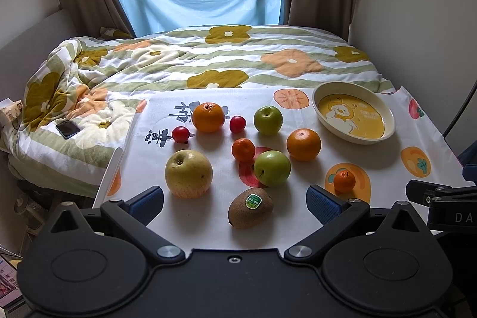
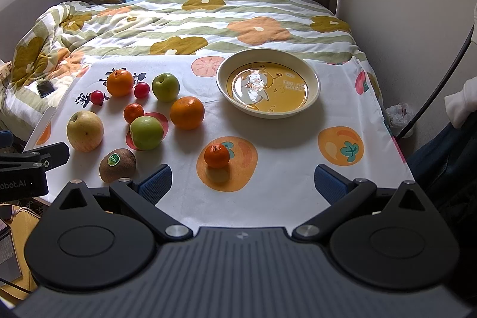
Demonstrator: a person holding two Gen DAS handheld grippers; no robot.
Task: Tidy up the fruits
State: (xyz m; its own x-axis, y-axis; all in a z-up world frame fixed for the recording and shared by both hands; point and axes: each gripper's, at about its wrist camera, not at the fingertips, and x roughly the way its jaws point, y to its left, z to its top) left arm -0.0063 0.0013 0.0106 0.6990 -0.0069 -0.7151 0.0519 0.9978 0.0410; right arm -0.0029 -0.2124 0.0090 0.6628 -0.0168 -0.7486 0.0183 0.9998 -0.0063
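Observation:
Fruits lie loose on a white printed cloth (image 1: 208, 231): a kiwi (image 1: 250, 207) with a green sticker, a yellow pear (image 1: 188, 173), two green apples (image 1: 272, 168) (image 1: 267, 120), two oranges (image 1: 303, 144) (image 1: 208, 117), two mandarins (image 1: 243, 150) (image 1: 344, 181) and two small red fruits (image 1: 237, 124) (image 1: 180, 134). An empty yellow duck bowl (image 1: 384, 112) stands at the back right. My left gripper (image 1: 235, 198) is open, the kiwi between its fingers. My right gripper (image 2: 243, 184) is open and empty, just short of the near mandarin (image 2: 216, 156). The bowl (image 2: 222, 85) lies beyond it.
A bed with a flowered quilt (image 1: 193, 61) lies behind the table, a phone (image 1: 68, 129) on its left side. A wall stands to the right. The other gripper's body (image 2: 26, 172) shows at the right wrist view's left edge. A white bag (image 2: 399, 115) lies on the floor.

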